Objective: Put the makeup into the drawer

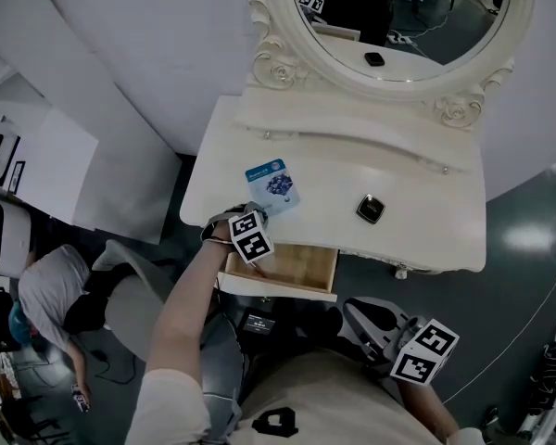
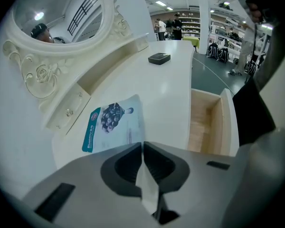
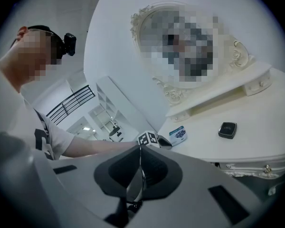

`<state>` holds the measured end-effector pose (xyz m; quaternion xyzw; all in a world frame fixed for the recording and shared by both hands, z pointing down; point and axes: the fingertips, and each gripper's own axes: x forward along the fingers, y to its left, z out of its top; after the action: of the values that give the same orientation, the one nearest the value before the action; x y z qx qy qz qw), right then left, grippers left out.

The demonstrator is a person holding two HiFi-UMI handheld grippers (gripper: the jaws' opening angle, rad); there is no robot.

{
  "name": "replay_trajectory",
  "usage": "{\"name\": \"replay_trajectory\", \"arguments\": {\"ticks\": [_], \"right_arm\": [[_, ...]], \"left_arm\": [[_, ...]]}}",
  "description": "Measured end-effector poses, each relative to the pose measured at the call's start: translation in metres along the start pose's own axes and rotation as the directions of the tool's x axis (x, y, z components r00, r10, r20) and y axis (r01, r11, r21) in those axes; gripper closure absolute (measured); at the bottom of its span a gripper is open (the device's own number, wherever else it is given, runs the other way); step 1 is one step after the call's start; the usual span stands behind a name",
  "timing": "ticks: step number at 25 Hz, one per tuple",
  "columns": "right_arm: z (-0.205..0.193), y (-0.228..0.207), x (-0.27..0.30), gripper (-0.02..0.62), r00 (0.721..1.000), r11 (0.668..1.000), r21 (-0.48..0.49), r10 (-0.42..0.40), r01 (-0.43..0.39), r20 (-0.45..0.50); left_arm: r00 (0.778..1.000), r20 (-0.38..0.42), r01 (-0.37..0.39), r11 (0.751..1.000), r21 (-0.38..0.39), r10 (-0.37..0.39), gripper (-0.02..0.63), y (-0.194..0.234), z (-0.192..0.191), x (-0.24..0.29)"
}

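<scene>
Gripping: the left gripper (image 2: pixel 142 144) has its fingers closed on the near edge of the flat white sachet with a teal band and a blueberry picture (image 2: pixel 115 125); a white strip of it shows between them.
Sachet: lies on the white dressing-table worktop (image 1: pixel 417 235) at its front left, just behind the drawer, not in it.
Drawer: the wood-lined drawer with a white front (image 1: pixel 301 265) stands pulled out below the worktop's front edge; no makeup shows in the visible part.
Compact: a small black square case (image 1: pixel 371 209) sits on the worktop, well apart from the sachet, to its right in the head view.
Right gripper: (image 3: pixel 140 148) fingers pressed together with nothing between them, held off the worktop's front, right of the drawer.
Mirror: an oval mirror in a carved cream frame (image 1: pixel 283 68) stands at the back.
</scene>
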<state>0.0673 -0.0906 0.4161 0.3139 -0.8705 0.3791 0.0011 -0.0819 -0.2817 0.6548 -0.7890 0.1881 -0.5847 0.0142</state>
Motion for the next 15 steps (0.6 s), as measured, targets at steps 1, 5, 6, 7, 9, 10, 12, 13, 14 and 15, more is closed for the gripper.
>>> {"name": "replay_trajectory", "arguments": {"ticks": [1, 5, 6, 7, 9, 10, 12, 13, 14, 15], "right_arm": [[0.001, 0.000, -0.001, 0.569, 1.000, 1.000, 0.000, 0.001, -0.001, 0.001], [0.003, -0.003, -0.003, 0.569, 1.000, 1.000, -0.002, 0.008, -0.008, 0.005], [0.003, -0.003, -0.004, 0.569, 1.000, 1.000, -0.002, 0.010, -0.010, 0.006], [0.003, -0.003, -0.004, 0.569, 1.000, 1.000, -0.003, 0.013, -0.013, 0.006], [0.004, -0.002, -0.003, 0.569, 1.000, 1.000, -0.006, 0.021, -0.021, 0.004], [0.004, -0.001, -0.003, 0.569, 1.000, 1.000, -0.009, 0.025, -0.025, 0.003], [0.004, 0.000, -0.003, 0.569, 0.999, 0.999, -0.014, 0.032, -0.032, 0.002], [0.004, 0.000, -0.003, 0.569, 0.999, 0.999, -0.015, 0.034, -0.034, 0.002], [0.004, -0.001, -0.003, 0.569, 0.999, 0.999, -0.017, 0.035, -0.035, 0.002], [0.005, -0.001, -0.003, 0.569, 0.999, 0.999, -0.018, 0.037, -0.037, 0.003]], "left_arm": [[1.000, 0.001, 0.010, 1.000, -0.006, -0.010, 0.541, -0.001, 0.001, 0.000], [1.000, 0.010, 0.027, 0.999, -0.033, -0.026, 0.551, -0.004, 0.003, -0.004], [1.000, 0.015, 0.027, 0.999, -0.043, -0.026, 0.551, -0.004, 0.003, -0.005], [0.999, 0.021, 0.027, 0.998, -0.056, -0.025, 0.552, -0.005, 0.004, -0.007], [0.999, 0.034, 0.024, 0.996, -0.088, -0.021, 0.552, -0.004, 0.005, -0.010], [0.999, 0.037, 0.020, 0.994, -0.106, -0.016, 0.552, -0.002, 0.005, -0.012], [0.999, 0.040, 0.013, 0.989, -0.149, -0.007, 0.552, 0.000, 0.004, -0.015], [0.999, 0.041, 0.010, 0.985, -0.169, -0.003, 0.552, 0.001, 0.004, -0.017], [0.999, 0.044, 0.004, 0.983, -0.185, 0.004, 0.552, 0.003, 0.005, -0.019], [0.999, 0.048, -0.005, 0.980, -0.197, 0.015, 0.552, 0.004, 0.006, -0.022]]}}
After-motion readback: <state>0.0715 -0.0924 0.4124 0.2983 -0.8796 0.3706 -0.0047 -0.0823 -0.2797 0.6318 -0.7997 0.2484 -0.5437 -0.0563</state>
